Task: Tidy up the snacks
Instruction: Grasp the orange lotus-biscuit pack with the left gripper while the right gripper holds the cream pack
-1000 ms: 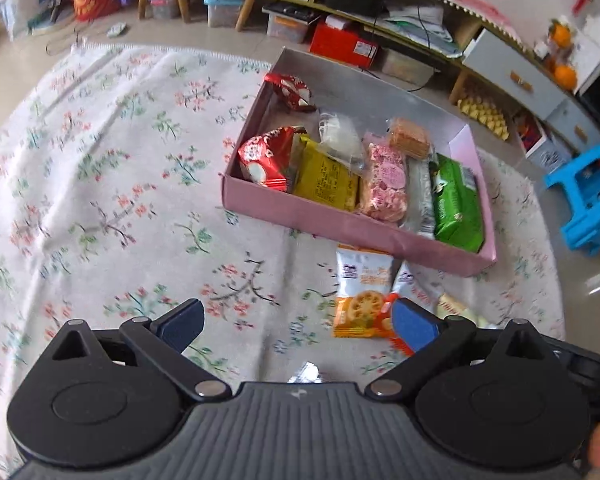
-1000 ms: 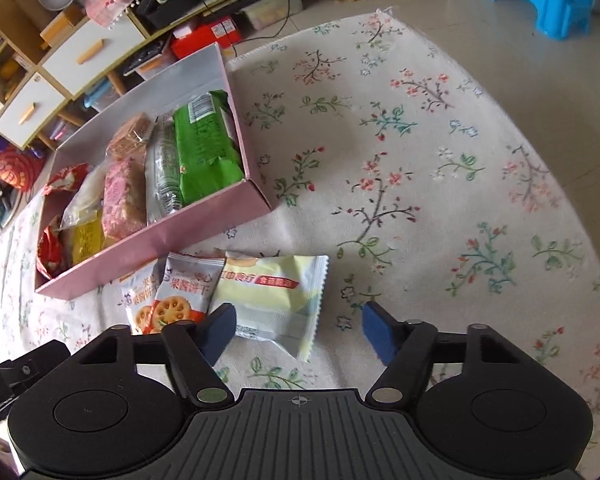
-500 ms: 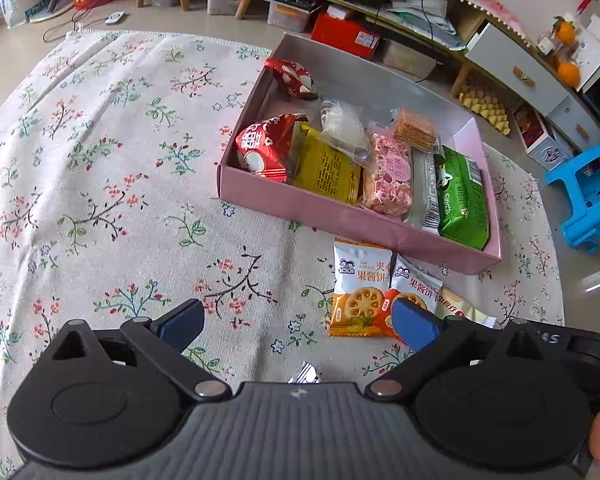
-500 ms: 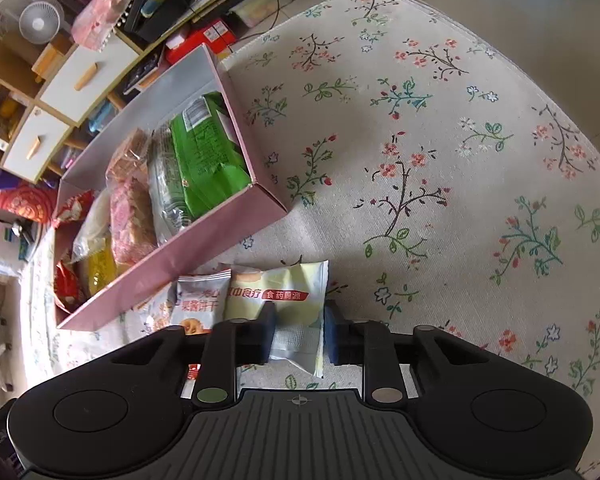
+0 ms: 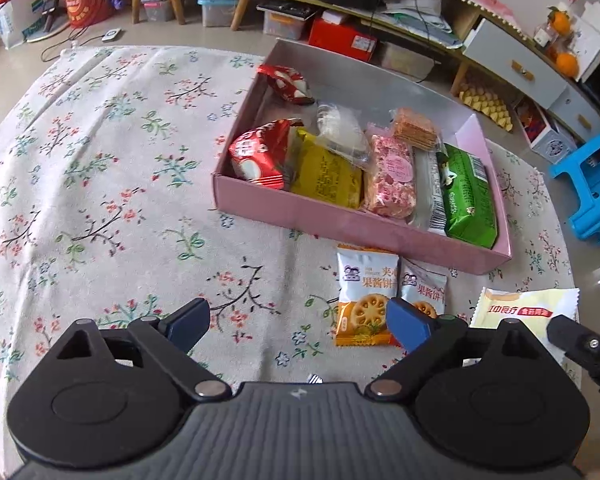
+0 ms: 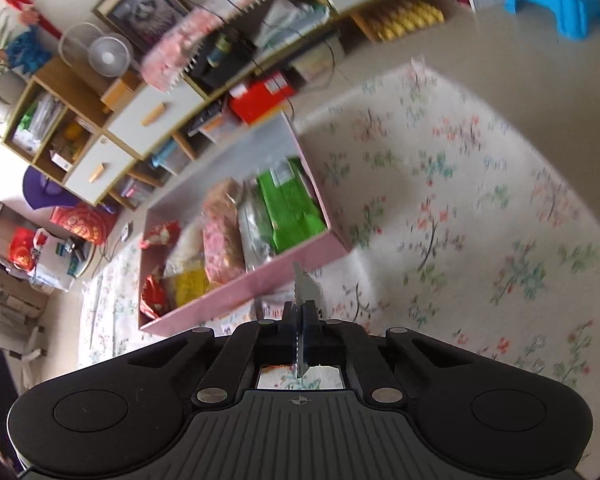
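A pink box (image 5: 380, 232) on the floral cloth holds several snack packets, among them a green one (image 5: 468, 196) and a red one (image 5: 260, 156). Two orange-and-white cookie packets (image 5: 364, 300) lie side by side just in front of it. My left gripper (image 5: 296, 320) hovers over the cloth near them, its jaws wide and closing slightly with nothing between them. My right gripper (image 6: 300, 312) is shut on the serrated edge of a pale yellow packet (image 5: 528, 308), lifted off the cloth. In the right wrist view the packet (image 6: 305, 286) shows edge-on, with the box (image 6: 260, 280) beyond.
The floral cloth (image 5: 100, 180) spreads wide to the left of the box. A blue plastic stool (image 5: 592, 188) stands off the cloth at the right. Low cabinets (image 5: 516, 60) and a red carton (image 5: 340, 40) line the far wall behind the box.
My right gripper closed on the pale yellow packet and raised it off the cloth, tilting up toward the box. The left gripper stayed almost where it was.
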`<action>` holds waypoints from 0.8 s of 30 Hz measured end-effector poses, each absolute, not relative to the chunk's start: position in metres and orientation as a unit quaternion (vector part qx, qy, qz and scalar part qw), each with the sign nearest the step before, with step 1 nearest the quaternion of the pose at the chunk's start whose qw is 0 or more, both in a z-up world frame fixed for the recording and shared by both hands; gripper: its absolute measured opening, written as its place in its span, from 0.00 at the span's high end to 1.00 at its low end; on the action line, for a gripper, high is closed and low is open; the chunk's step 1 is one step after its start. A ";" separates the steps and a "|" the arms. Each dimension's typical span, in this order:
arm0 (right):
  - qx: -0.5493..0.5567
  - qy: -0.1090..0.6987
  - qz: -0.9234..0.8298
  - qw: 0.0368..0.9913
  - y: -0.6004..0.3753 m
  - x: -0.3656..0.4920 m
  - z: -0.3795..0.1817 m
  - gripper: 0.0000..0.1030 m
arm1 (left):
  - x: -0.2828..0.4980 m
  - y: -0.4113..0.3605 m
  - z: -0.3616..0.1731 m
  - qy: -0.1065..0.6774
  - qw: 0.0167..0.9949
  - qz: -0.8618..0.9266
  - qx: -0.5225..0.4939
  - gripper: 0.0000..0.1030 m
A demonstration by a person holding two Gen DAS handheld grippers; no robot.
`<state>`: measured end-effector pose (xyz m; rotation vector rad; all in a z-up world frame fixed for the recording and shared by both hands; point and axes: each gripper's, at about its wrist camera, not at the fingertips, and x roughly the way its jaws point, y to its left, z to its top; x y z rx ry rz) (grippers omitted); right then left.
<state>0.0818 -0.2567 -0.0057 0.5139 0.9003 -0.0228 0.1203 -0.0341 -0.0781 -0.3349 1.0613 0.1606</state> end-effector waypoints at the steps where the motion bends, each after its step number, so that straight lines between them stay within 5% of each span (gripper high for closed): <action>1: 0.245 0.428 -0.011 0.870 -0.257 0.082 -0.005 0.98 | 0.121 -0.036 -0.079 0.500 0.848 0.072 -0.157 0.09; 19: 0.233 0.391 0.027 0.890 -0.256 0.068 0.018 0.98 | 0.149 -0.057 -0.111 0.503 0.849 0.066 -0.148 0.10; 21: 0.234 0.390 0.030 0.890 -0.256 0.069 0.018 0.98 | 0.150 -0.063 -0.111 0.499 0.854 0.067 -0.129 0.17; 23: 0.235 0.391 0.032 0.889 -0.256 0.070 0.017 0.98 | 0.153 -0.069 -0.112 0.499 0.857 0.062 -0.111 0.38; 24: 0.235 0.391 0.031 0.890 -0.256 0.070 0.018 0.98 | 0.153 -0.070 -0.111 0.498 0.858 0.054 -0.111 0.40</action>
